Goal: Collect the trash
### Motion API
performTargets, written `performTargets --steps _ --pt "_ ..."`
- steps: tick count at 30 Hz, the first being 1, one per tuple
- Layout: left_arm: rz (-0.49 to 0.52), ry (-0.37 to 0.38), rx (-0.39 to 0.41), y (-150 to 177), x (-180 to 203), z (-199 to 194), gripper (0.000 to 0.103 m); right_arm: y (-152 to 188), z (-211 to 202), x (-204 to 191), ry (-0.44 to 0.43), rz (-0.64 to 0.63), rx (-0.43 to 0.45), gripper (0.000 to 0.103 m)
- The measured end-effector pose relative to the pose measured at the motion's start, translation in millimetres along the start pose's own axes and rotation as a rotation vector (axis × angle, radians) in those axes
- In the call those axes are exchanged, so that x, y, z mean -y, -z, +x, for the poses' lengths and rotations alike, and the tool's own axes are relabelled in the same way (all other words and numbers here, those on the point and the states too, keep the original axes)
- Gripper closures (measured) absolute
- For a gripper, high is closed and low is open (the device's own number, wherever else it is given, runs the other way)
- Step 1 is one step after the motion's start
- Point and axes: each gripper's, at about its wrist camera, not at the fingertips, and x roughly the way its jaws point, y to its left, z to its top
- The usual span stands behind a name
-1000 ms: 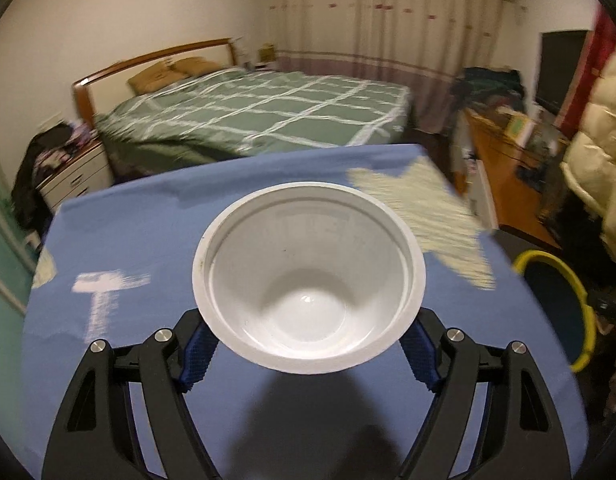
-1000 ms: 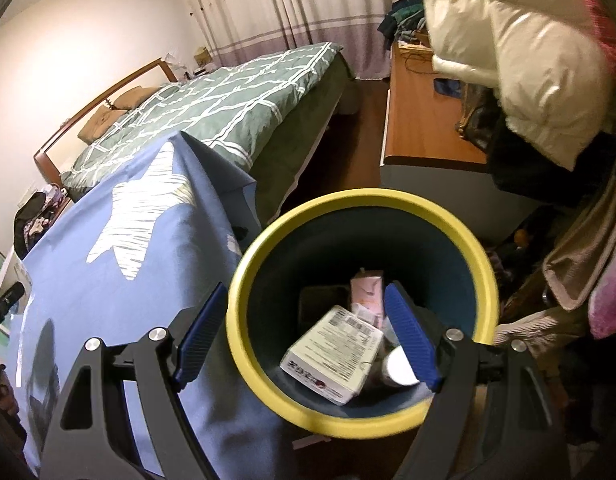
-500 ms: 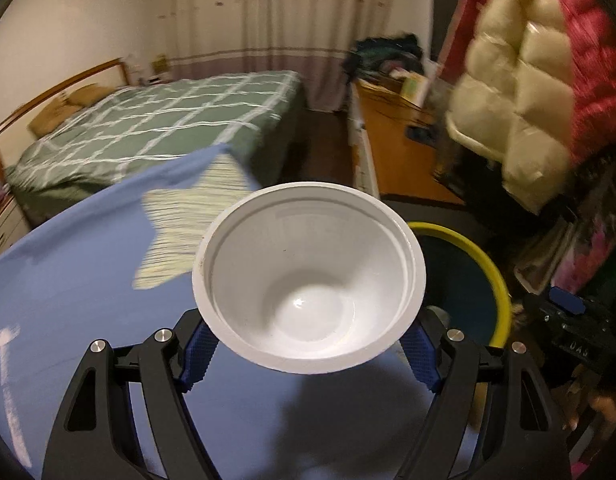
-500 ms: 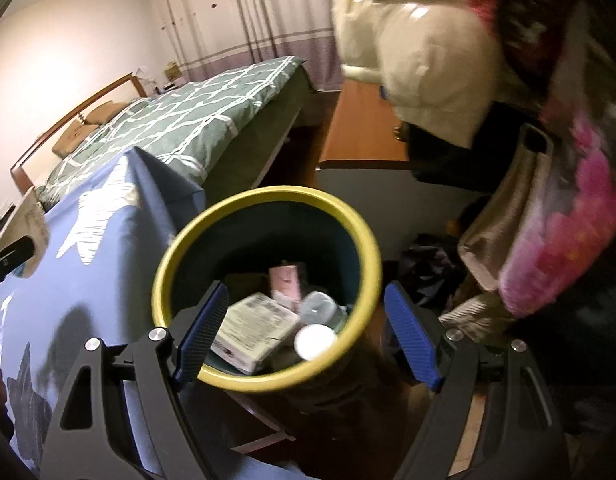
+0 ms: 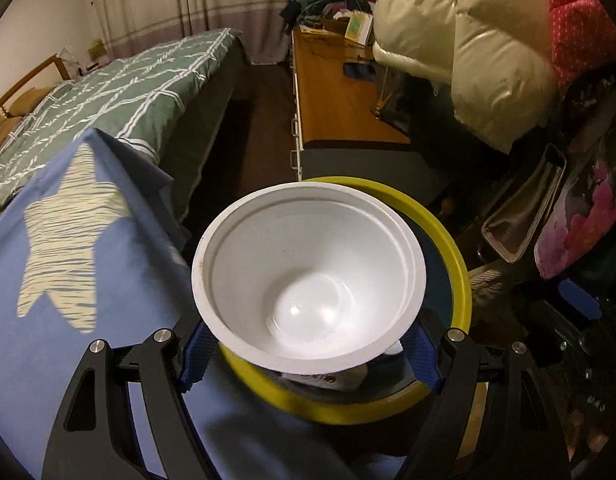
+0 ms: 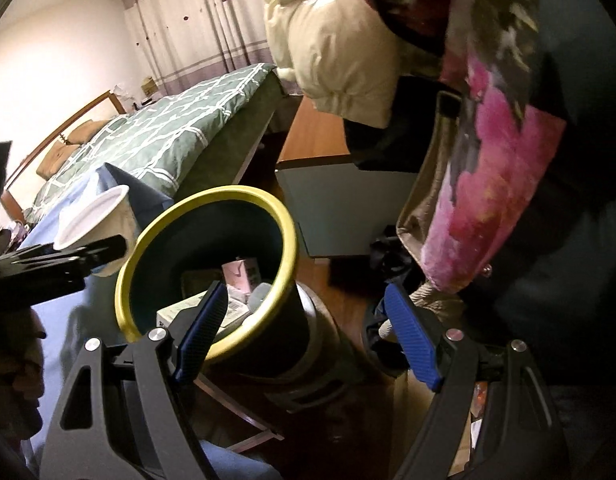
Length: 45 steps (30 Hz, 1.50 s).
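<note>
Left wrist view: my left gripper [image 5: 308, 354] clamps white bowl [image 5: 308, 276] upright over yellow-rimmed bin [image 5: 452, 256], positioned, I judge, for dropping. Right gripper [image 6: 308, 332]: jaws apart, empty, parked aside of bin.

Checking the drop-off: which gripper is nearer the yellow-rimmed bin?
Left. The left gripper, holding the white bowl, hangs by the bin rim; the right gripper is empty, off beside it.
</note>
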Motion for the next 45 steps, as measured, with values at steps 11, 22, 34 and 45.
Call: performTargets --steps 11,22,34,45 --pt "-0.037 -0.037 0.033 4 -15 -21 0.012 0 -2 -8 -0.019 -0.014 -0.002 0.027" --pt "-0.111 -0.207 0.286 74 -89 -173 0.005 12 -48 -70 -0.137 -0.154 0.058 0.023" --pt "-0.338 -0.394 0.375 210 -161 -302 0.005 34 -102 -144 -0.243 -0.321 0.142 0.02" --pt "-0.448 -0.471 0.482 298 -159 -379 0.005 56 -143 -157 -0.265 -0.37 0.211 0.017"
